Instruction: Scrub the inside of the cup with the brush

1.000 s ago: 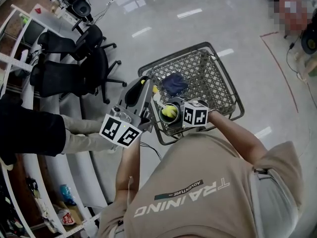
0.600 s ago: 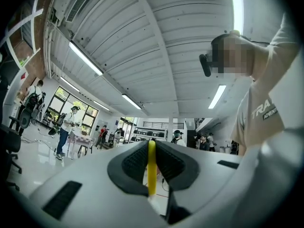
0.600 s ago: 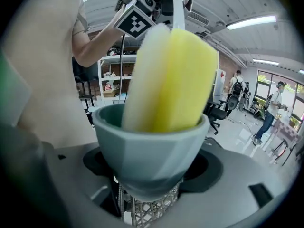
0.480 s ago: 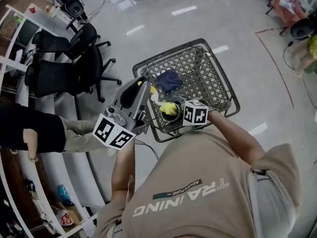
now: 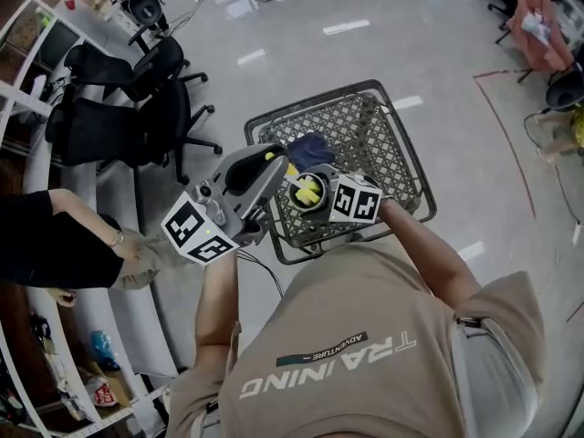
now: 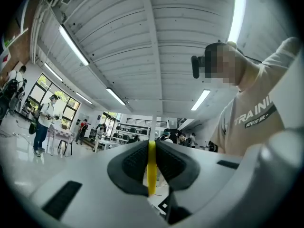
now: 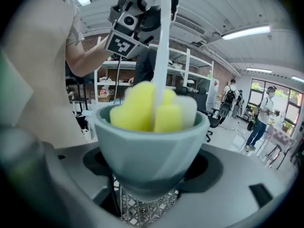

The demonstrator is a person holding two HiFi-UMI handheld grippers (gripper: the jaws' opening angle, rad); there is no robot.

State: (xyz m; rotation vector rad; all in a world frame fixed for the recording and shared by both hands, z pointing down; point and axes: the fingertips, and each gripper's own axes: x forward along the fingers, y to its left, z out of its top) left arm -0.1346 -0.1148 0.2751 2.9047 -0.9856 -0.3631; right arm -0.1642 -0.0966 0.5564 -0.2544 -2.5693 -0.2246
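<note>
Right gripper view looks straight onto the cup (image 7: 151, 153), pale grey-green and upright between the jaws of the right gripper (image 7: 152, 184); the jaws are closed against its lower sides and hold it. Filling the cup to the rim is the yellow sponge head of the brush (image 7: 142, 109), with a whiter piece at its right side; from the head a slim, pale handle (image 7: 163, 56) rises to the left gripper (image 7: 142, 6), which hangs over the cup with its marker cube (image 7: 124, 42) turned toward the camera; under the cup a patch of wire mesh (image 7: 147, 208) shows.

Left gripper view shows that gripper's two dark pads (image 6: 130, 167) pressed together on a thin yellow strip of the brush, so the left gripper pinches the brush. Beyond the pads come the person's beige shirt (image 6: 247, 122), then long ceiling lights (image 6: 71, 44), then people (image 6: 45, 122) standing far off in a bright hall.

Head view sets the pair close in front of the person's chest: the left gripper at the left, tilted toward the cup; the right gripper at the right, with the cup's mouth facing up and the yellow head inside it. Both are held over the near edge of a wire basket (image 5: 392, 144) that stands on the glossy floor (image 5: 438, 53); a dark blue cloth (image 5: 313, 149) lies in the basket just beyond the cup. Farther left stand black office chairs (image 5: 119, 121) beside white shelving (image 5: 27, 108); another person's dark sleeve (image 5: 46, 235) shows at the left edge.
</note>
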